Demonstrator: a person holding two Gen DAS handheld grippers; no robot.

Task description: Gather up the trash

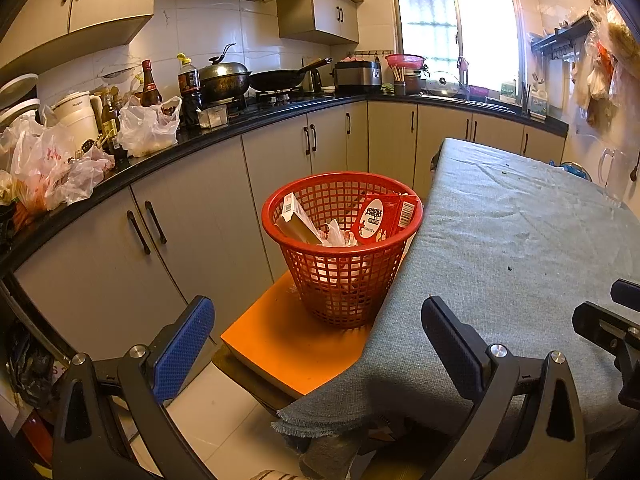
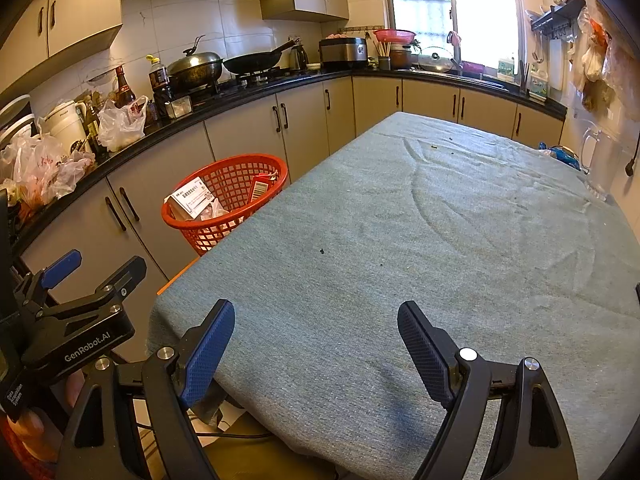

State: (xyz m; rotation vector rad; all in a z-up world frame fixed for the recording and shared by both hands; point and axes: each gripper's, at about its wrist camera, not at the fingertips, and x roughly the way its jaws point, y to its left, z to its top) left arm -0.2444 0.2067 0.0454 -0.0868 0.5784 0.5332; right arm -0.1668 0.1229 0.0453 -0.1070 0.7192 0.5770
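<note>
A red mesh basket stands on an orange stool beside the table's left edge. Inside it lie a red carton, a white and tan box and crumpled plastic. My left gripper hovers open near the table's front left corner, in front of the basket, nothing between its fingers. My right gripper stands open over the near edge of the grey-green tablecloth, holding nothing. The left gripper's body shows at the left of the right wrist view.
A black counter with plastic bags, bottles, a wok and pots runs along the left and back. Beige cabinets stand below. A glass jug and a blue item sit at the table's far right. Small dark crumbs dot the cloth.
</note>
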